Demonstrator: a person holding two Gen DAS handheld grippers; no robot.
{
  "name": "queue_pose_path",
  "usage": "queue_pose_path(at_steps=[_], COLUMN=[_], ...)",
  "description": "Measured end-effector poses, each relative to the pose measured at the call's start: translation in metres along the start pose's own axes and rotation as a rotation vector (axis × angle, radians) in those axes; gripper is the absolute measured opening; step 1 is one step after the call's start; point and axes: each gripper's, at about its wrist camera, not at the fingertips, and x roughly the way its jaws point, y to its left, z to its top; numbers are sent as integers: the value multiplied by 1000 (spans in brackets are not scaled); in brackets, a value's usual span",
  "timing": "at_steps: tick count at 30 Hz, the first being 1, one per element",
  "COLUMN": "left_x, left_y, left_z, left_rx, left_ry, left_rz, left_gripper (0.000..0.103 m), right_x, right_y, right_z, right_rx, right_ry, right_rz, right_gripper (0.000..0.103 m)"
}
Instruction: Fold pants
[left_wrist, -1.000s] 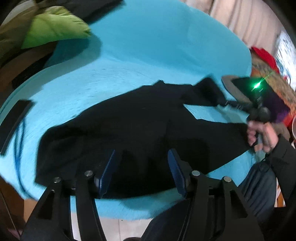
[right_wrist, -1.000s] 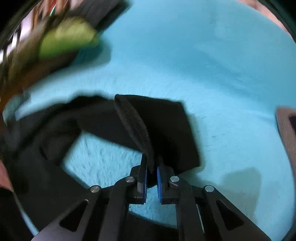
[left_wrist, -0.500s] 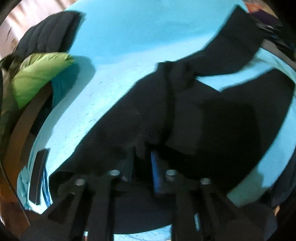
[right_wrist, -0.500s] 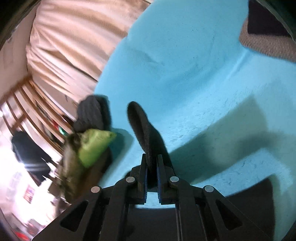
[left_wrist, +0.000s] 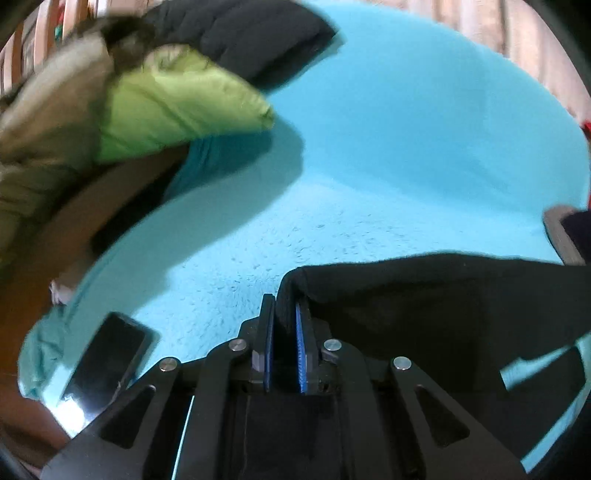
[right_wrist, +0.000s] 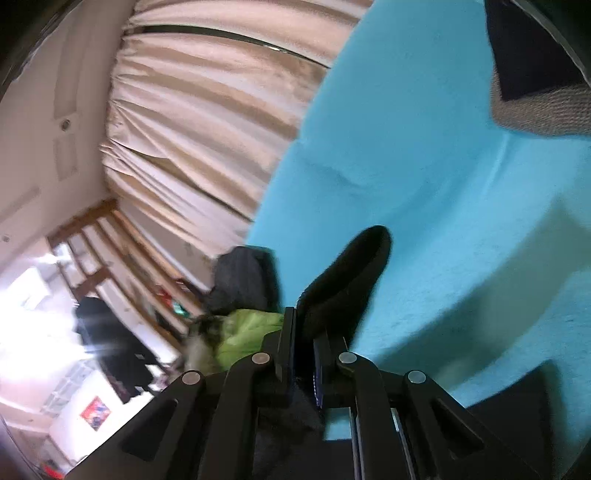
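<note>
Left wrist, pants (left_wrist: 424, 295) edge, open blanket (left_wrist: 406, 147) beyond

Turquoise fleece blanket (left_wrist: 406, 155) w/ black pants (left_wrist: 424, 295), dark phone (left_wrist: 107, 362), green jacket (left_wrist: 177, 107) on it.

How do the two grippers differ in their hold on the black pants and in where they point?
The left gripper pinches an edge of the black fabric pants, which spread sideways from it over the turquoise fleece blanket; the right gripper holds a fold jutting up free. The left aims down at the blanket, the right towards beige curtains. Both are shut on the pants.
</note>
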Motion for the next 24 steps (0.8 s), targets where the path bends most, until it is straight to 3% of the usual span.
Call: queue_pose_path(at_steps=[2, 4, 6, 7, 10, 14, 16, 18, 20, 24], left_x=[27, 56, 70, 70, 52, 17, -1, -10, -6, 9], left_y=[2, 4, 5, 6, 12, 16, 14, 14, 17, 19], left_z=[1, -6, -15, -20, -26, -34, -44, -54, -60, -73], left_rx=[-11, -22, -31, -36, -75, -123, -138, -161, -188, -218], left_ry=[45, 123, 158, 145, 77, -53, -122, -170, -186, -124], left_rz=[23, 30, 56, 65, 108, 48, 11, -19, -36, -46], left_gripper=[9, 14, 17, 26, 47, 48, 56, 64, 70, 72], right_x=[20, 47, 63, 70, 75, 73, 60, 53, 45, 59], right_y=[-16, -42, -60, -65, -66, -54, -47, -43, -38, -32], right_z=[3, 2, -1, -2, -3, -9, -6, -5, -6, -13], right_rx=[0, 26, 29, -1, -34, -168, -218, -228, -224, -198], right_ry=[68, 170, 243, 275, 293, 256, 190, 158, 137, 241], right_rz=[-130, -327, -440, -503, -560, -690, -749, -784, -764, -559], right_gripper=[6, 6, 6, 6, 6, 11, 12, 13, 13, 17])
